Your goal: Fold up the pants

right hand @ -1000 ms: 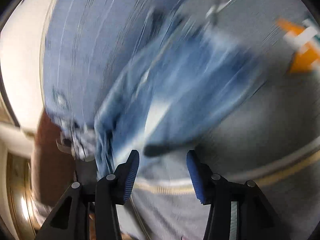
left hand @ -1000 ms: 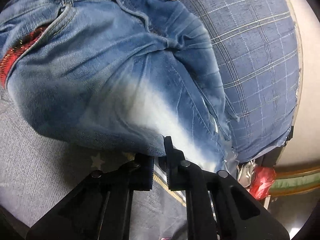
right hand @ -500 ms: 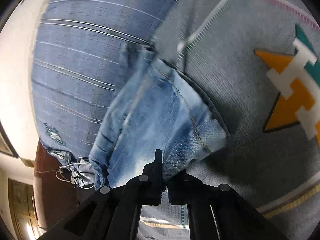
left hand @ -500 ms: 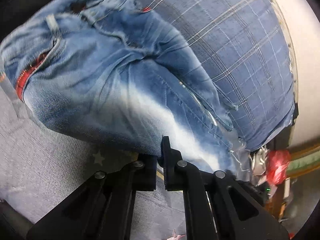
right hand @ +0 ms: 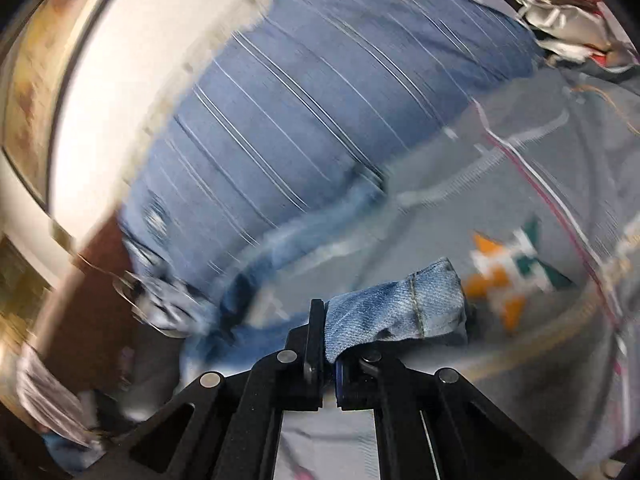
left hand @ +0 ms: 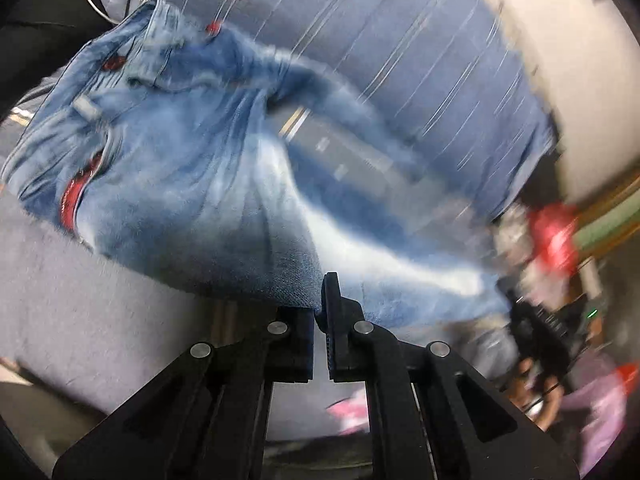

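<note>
The light blue jeans (left hand: 168, 168) with red pocket lining hang lifted above the grey bedspread (left hand: 80, 300), the waistband toward the upper left. My left gripper (left hand: 320, 320) is shut on a fold of the denim at the thigh. My right gripper (right hand: 326, 344) is shut on the hem of a jeans leg (right hand: 404, 304), which sticks out to the right of the fingers. The rest of that leg trails blurred toward the lower left of the right wrist view.
A blue plaid pillow (right hand: 304, 120) lies behind the jeans against a white wall (right hand: 112, 80). The grey bedspread carries an orange and teal pattern (right hand: 508, 276). Red and silver clutter (left hand: 552, 236) sits at the bed's edge.
My right gripper shut on the jeans hem and has lifted it. My left gripper has pulled its fold up and away, so the jeans spread out. Both views are motion-blurred now.
</note>
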`<state>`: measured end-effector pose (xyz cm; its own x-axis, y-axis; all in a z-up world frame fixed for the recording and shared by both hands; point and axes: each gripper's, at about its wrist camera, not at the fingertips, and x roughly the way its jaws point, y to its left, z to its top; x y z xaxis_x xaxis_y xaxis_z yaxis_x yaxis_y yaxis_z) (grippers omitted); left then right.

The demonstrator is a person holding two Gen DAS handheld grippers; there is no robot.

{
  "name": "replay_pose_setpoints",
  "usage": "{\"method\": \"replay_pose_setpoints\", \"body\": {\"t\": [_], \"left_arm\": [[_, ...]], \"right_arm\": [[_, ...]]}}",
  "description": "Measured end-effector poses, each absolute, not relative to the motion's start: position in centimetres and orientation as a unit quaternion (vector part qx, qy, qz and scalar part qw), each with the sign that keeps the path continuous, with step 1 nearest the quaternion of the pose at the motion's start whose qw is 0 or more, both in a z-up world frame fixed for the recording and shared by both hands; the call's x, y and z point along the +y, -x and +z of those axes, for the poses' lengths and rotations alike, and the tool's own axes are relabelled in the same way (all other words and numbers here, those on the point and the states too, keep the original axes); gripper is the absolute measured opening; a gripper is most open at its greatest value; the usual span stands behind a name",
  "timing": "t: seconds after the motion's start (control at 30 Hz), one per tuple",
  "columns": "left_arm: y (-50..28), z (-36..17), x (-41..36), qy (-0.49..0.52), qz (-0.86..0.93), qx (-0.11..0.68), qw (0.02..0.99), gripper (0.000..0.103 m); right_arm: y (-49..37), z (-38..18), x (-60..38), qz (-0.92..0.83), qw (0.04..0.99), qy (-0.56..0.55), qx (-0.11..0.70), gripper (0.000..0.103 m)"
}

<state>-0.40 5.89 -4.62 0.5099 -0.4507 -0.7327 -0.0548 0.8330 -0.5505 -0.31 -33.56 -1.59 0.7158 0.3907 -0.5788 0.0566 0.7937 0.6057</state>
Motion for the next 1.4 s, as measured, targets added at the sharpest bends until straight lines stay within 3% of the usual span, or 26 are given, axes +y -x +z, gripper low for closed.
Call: {"method": "replay_pose_setpoints", "body": {"t": [0.1, 0.23, 0.37, 0.43, 0.6, 0.67, 0.73, 0.87, 0.97, 1.1, 1.23, 1.4], "left_arm": [[-0.6, -7.9, 4.2, 0.200, -0.097, 0.539, 0.813, 0.003], [-0.5, -8.1, 4.7, 0.203, -0.095, 0.533, 0.816, 0.003], [-0.2, -7.7, 4.9, 0.210, -0.099, 0.527, 0.817, 0.003], [-0.1, -7.6, 5.2, 0.220, -0.103, 0.521, 0.819, 0.003], [1.3, -4.2, 5.7, 0.265, -0.138, 0.435, 0.849, 0.003], [1.7, -3.5, 5.8, 0.255, -0.132, 0.422, 0.860, 0.003], [1.5, -4.0, 5.6, 0.250, -0.131, 0.437, 0.854, 0.003], [0.5, -6.3, 4.7, 0.228, -0.127, 0.500, 0.825, 0.003], [0.3, -7.5, 4.1, 0.220, -0.126, 0.536, 0.806, 0.003], [0.6, -7.6, 4.1, 0.211, -0.144, 0.557, 0.790, 0.003], [2.4, -6.5, 4.6, 0.199, -0.160, 0.542, 0.801, 0.005], [3.4, -4.5, 4.9, 0.187, -0.145, 0.495, 0.836, 0.005]], "right_arm": [[-1.4, -4.2, -33.8, 0.084, 0.837, -0.324, 0.433, 0.006], [-2.1, -5.7, -35.2, 0.052, 0.814, -0.365, 0.448, 0.028], [-2.2, -8.6, -38.3, 0.037, 0.762, -0.464, 0.450, 0.028], [-2.1, -8.5, -38.7, 0.041, 0.760, -0.474, 0.443, 0.013], [0.5, 2.0, -36.4, 0.123, 0.884, -0.357, 0.275, 0.008], [1.5, 4.3, -35.0, 0.138, 0.906, -0.315, 0.247, 0.008], [2.1, 4.3, -34.1, 0.134, 0.908, -0.294, 0.266, 0.008], [0.9, -3.0, -36.5, 0.074, 0.840, -0.360, 0.400, 0.008], [0.4, -5.7, -37.4, 0.045, 0.808, -0.377, 0.449, 0.011], [1.2, -1.9, -36.3, -0.030, 0.867, -0.281, 0.410, 0.030], [2.4, 1.8, -35.4, -0.035, 0.897, -0.263, 0.353, 0.034], [0.4, 4.8, -33.2, 0.106, 0.896, -0.288, 0.321, 0.038]]}}
